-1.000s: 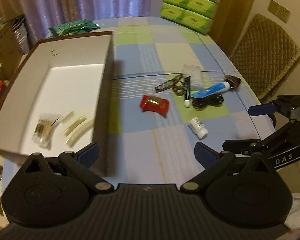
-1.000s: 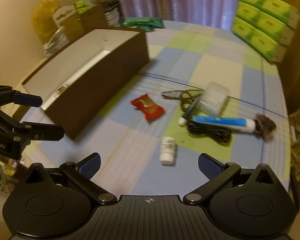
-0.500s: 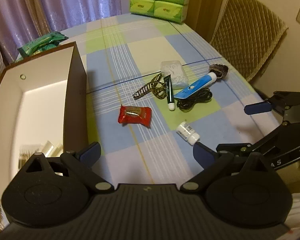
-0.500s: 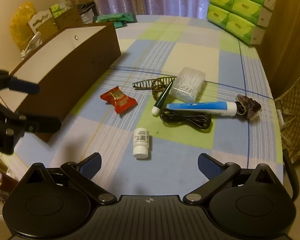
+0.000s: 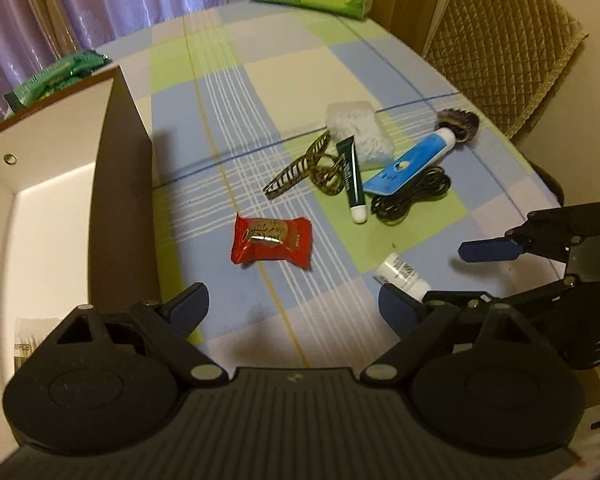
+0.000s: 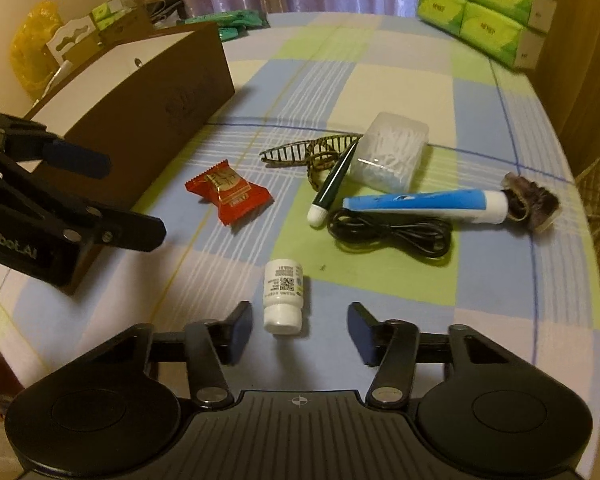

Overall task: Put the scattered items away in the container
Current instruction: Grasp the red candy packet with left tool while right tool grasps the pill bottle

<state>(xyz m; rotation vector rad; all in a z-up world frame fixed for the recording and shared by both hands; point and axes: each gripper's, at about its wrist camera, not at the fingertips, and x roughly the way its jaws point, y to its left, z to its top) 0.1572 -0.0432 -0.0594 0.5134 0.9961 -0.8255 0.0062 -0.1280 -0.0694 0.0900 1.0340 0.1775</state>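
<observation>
On the left of the left wrist view, the brown box (image 5: 120, 184) stands open with its wall near the red snack packet (image 5: 272, 240); bare checked counter (image 5: 260, 92) stretches beyond. The left claw (image 5: 292, 304) is spread wide and empty. The box's white interior shows only here, with a small packet (image 5: 30, 340) inside.

In the right wrist view, the right claw (image 6: 300, 328) is open, fingers either side of the white bottle (image 6: 283, 298), not touching. Farther off lie the black cable (image 6: 392, 234), blue tube (image 6: 424, 205) and cotton-swab box (image 6: 390, 158).
</observation>
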